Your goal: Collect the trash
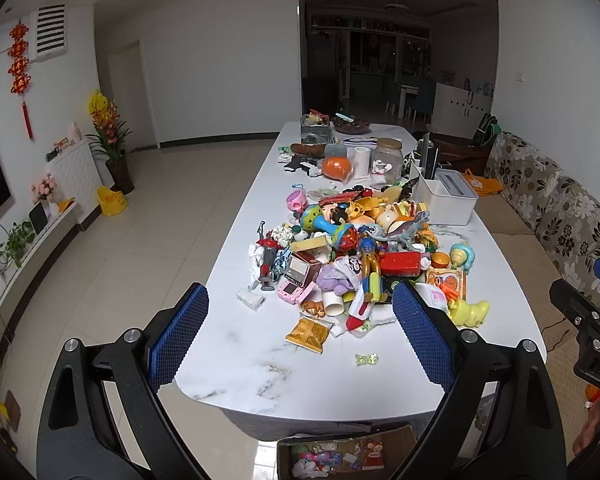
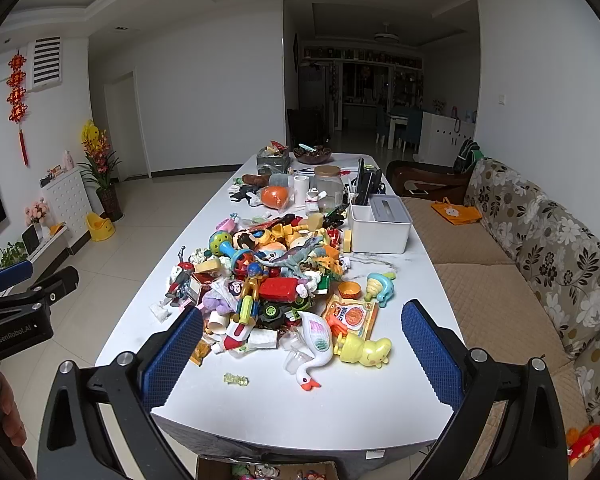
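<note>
A long white table (image 1: 260, 368) stands in a living room with a pale tile floor (image 1: 140, 216). A flowered sofa (image 2: 548, 240) runs along one side. A big heap of toys and trash (image 1: 356, 252) covers the middle of the table. Near the front edge lies one small crumpled candy wrapper (image 1: 366, 359), alone, and just behind it one orange snack packet (image 1: 307, 335). There is one white goose toy (image 2: 314, 344), one white box (image 2: 380, 222) and one clear jar (image 2: 327, 186). One cardboard box (image 1: 348, 454) sits on the floor under the table's near end. The left hand-held gripper (image 1: 300, 320) and the right hand-held gripper (image 2: 302, 342) both hang above the near end, fingers wide apart, holding nothing.
</note>
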